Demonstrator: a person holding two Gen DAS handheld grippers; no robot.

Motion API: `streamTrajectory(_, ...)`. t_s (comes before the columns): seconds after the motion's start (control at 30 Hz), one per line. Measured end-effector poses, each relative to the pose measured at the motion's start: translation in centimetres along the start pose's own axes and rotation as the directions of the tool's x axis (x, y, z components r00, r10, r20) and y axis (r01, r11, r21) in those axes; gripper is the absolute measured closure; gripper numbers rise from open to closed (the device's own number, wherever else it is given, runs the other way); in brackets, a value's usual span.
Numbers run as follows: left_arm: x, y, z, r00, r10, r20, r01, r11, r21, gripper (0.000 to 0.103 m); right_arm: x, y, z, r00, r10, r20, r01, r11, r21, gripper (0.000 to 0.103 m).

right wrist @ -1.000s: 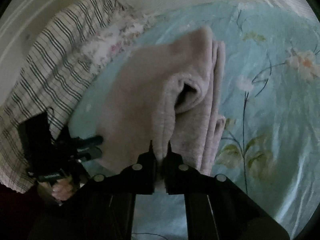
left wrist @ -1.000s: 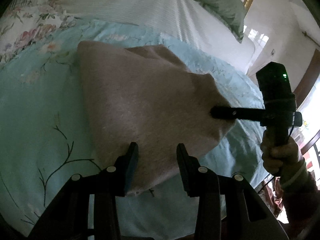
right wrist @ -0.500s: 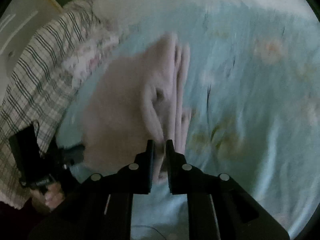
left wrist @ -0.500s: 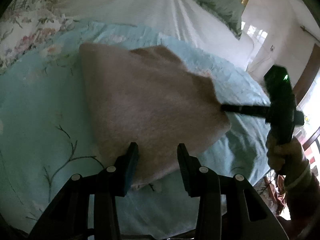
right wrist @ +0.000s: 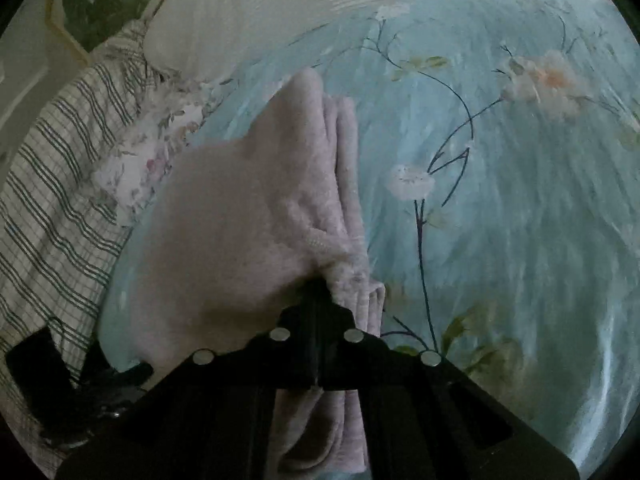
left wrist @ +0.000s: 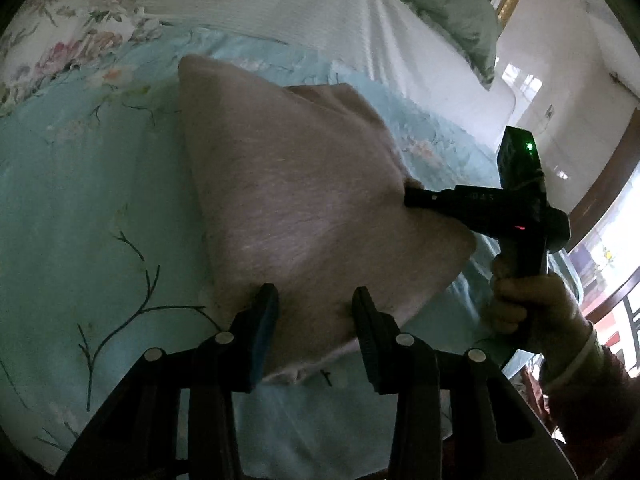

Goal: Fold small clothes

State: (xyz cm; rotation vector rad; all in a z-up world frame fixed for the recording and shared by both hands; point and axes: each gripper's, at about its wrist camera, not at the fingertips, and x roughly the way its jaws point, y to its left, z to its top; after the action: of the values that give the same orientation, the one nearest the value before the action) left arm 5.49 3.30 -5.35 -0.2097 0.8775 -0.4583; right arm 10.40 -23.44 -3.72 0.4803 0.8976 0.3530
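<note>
Nearby, a pink garment lies folded on a blue sheet. Right gripper pinches its edge — left gripper spread wide over it.

Fuzzy, seemingly fleece garment; sheeny bedspread.

A teal floral bedspread lies beside a striped blanket and white sheet.

The pink garment on the bed is viewed closely from opposite edges; it is shared, and each hand-held gripper is seen in the other's view.
</note>
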Motion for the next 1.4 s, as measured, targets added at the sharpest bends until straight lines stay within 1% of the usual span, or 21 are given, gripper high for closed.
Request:
streamTrajectory(0.13,0.2,-0.6,0.0,0.999,0.037,-0.002,-0.037,0.999,0.029,0.064,-0.1,-0.3,-0.2,1.000,0.011,0.002,-0.011,1.000,0.016,0.103)
streamTrajectory(0.3,-0.7,-1.6,-0.2,0.997,0.075,0.002,-0.075,0.995,0.065,0.064,-1.8,0.6,-0.6,0.999,-0.037,0.001,0.037,0.999,-0.023,0.103)
streamTrajectory(0.43,-2.1,-2.4,-0.5,0.999,0.041,0.018,-0.043,0.997,0.071,0.064,-4.1,2.5,-2.4,1.000,-0.011,0.015,0.012,0.997,-0.079,0.101)
streamTrajectory(0.5,-2.3,-2.5,-0.9,1.000,0.023,0.020,-0.024,0.998,0.063,0.064,-4.2,3.1,-3.3,0.999,-0.040,0.006,0.040,0.992,-0.119,0.100)
streamTrajectory(0.53,-1.9,-2.3,-1.2,1.000,0.021,0.008,-0.021,0.998,0.058,0.064,-3.5,2.7,-3.8,0.997,-0.082,-0.015,0.079,0.989,-0.128,0.100)
streamTrajectory(0.57,-1.6,-2.1,-1.4,1.000,0.026,-0.003,-0.026,0.998,0.052,0.064,-2.9,2.2,-4.1,0.995,-0.091,-0.033,0.086,0.989,-0.118,0.101)
streamTrajectory(0.63,-0.8,-1.7,-1.9,1.000,0.024,-0.010,-0.023,0.999,0.043,0.064,-2.4,1.2,-4.5,0.997,-0.060,-0.039,0.057,0.995,-0.081,0.103)
streamTrajectory(0.67,-0.7,-1.6,-2.1,1.000,0.024,-0.003,-0.024,0.999,0.039,0.064,-2.4,1.2,-4.4,0.998,-0.059,-0.036,0.057,0.995,-0.077,0.103)
streamTrajectory(0.77,-0.8,-1.7,-1.8,1.000,0.026,-0.004,-0.026,0.999,0.038,0.063,-2.4,2.0,-4.3,0.995,-0.089,-0.037,0.084,0.990,-0.114,0.103)
streamTrajectory(0.87,-0.6,-1.7,-1.9,1.000,0.025,-0.008,-0.025,0.998,0.056,0.063,-2.1,1.8,-4.5,0.997,-0.071,-0.045,0.066,0.993,-0.098,0.103)
streamTrajectory(0.93,-0.7,-1.6,-1.8,1.000,0.025,-0.012,-0.024,0.999,0.048,0.063,-2.3,1.6,-4.4,0.997,-0.060,-0.049,0.056,0.996,-0.074,0.103)
streamTrajectory(0.97,-0.9,-1.7,-1.6,0.999,0.028,-0.018,-0.028,0.999,0.041,0.063,-2.8,1.9,-4.1,0.998,-0.055,-0.043,0.052,0.996,-0.066,0.101)
streamTrajectory(1.03,-1.7,-2.0,-0.8,1.000,0.022,-0.003,-0.022,0.999,0.038,0.065,-4.1,2.7,-3.1,0.999,-0.034,-0.001,0.033,0.997,-0.075,0.100)
streamTrajectory(1.1,-3.0,-2.1,0.6,0.999,0.013,0.043,-0.014,0.999,0.041,0.064,-5.0,3.5,-1.3,0.999,-0.001,0.051,0.005,0.997,-0.080,0.100)
streamTrajectory(1.13,-3.5,-1.9,1.6,0.998,0.012,0.069,-0.014,0.999,0.037,0.064,-5.0,3.9,0.1,0.997,0.008,0.073,-0.002,0.996,-0.085,0.100)
streamTrajectory(1.2,-3.7,-1.2,3.8,0.994,0.011,0.112,-0.012,1.000,0.004,0.062,-4.0,4.0,2.1,0.996,0.003,0.084,0.005,0.995,-0.095,0.100)
streamTrajectory(1.27,-2.5,-0.3,6.2,0.990,0.061,0.130,-0.055,0.997,-0.047,0.062,-1.7,3.9,3.7,0.997,-0.012,0.070,0.018,0.996,-0.085,0.100)
streamTrajectory(1.3,-1.9,0.1,6.9,0.988,0.077,0.137,-0.069,0.996,-0.064,0.062,-0.5,3.5,4.2,0.998,-0.038,0.052,0.042,0.996,-0.075,0.100)
streamTrajectory(1.33,-1.2,0.5,7.5,0.987,0.090,0.134,-0.080,0.993,-0.083,0.063,1.2,2.8,4.5,0.996,-0.082,0.025,0.084,0.995,-0.057,0.100)
streamTrajectory(1.37,-0.3,1.0,8.0,0.987,0.105,0.119,-0.092,0.990,-0.105,0.064,2.2,1.9,4.7,0.995,-0.096,0.003,0.096,0.995,-0.036,0.100)
streamTrajectory(1.4,1.3,1.8,8.5,0.989,0.129,0.073,-0.119,0.985,-0.126,0.065,3.1,1.2,4.7,0.995,-0.099,-0.013,0.099,0.995,-0.016,0.101)
